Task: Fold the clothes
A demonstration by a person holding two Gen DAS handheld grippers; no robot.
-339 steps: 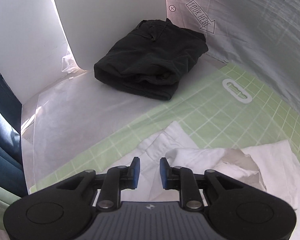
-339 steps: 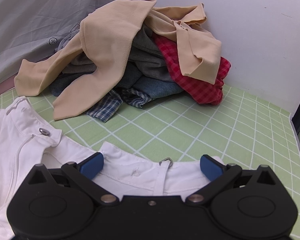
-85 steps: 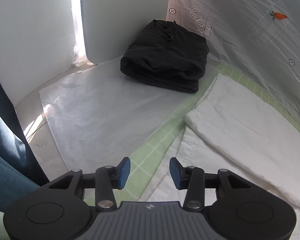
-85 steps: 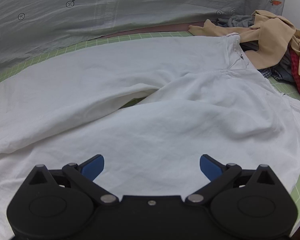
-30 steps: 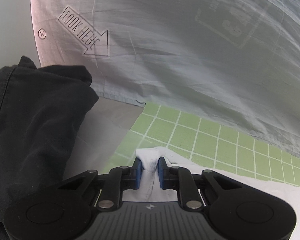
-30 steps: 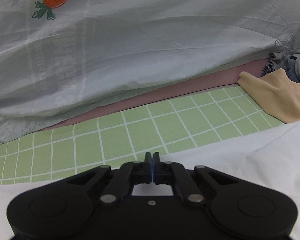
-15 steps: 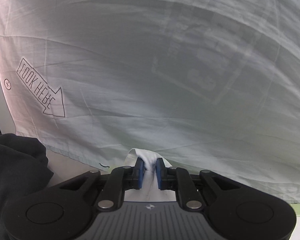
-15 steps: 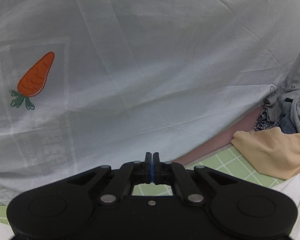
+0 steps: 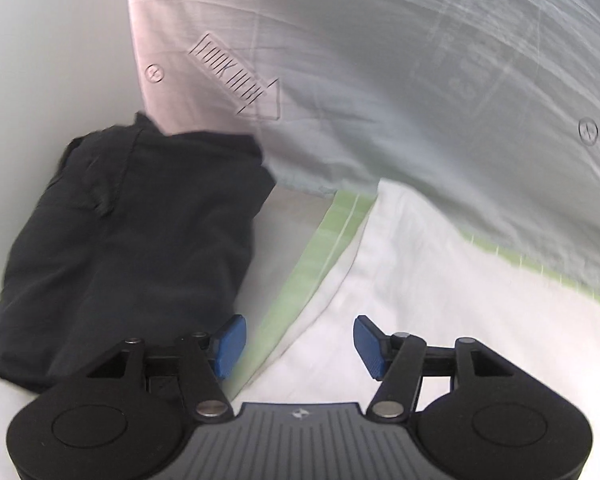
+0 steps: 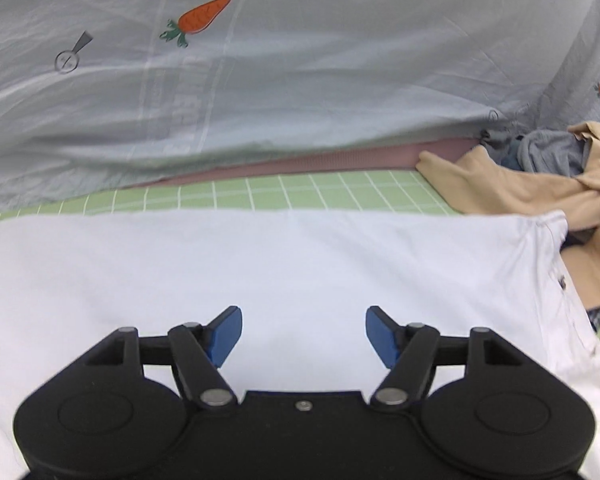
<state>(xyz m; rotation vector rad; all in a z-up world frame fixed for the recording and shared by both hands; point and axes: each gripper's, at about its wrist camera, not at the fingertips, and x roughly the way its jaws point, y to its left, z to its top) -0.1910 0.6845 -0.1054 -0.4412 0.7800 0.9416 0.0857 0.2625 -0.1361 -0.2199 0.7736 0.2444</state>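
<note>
Left wrist view showed me my left gripper [image 9: 300,346] with its blue pads spread wide and nothing between them, poised over the hem end of the white cotton trousers [image 9: 440,300]. That pale cloth lay flat on the green grid-lined cutting mat [image 9: 320,248], a strip of which showed just left of the trouser edge. Further left, I saw the folded black garment [image 9: 132,240] resting on a white sheet, apart from the trousers. Behind both hung the grey printed bedsheet [image 9: 380,100] with its arrow mark.

On the right wrist view, my right gripper [image 10: 304,338] was likewise parted wide and empty, above the broad white trousers [image 10: 280,264], which stretched across the mat [image 10: 300,194] with the waistband off to the right. Beyond that waistband I could see the heap of unfolded clothes topped by a tan shirt [image 10: 540,184], touching the trousers' corner. Farthest back was the grey sheet [image 10: 340,80] with an orange carrot print [image 10: 200,18].
</note>
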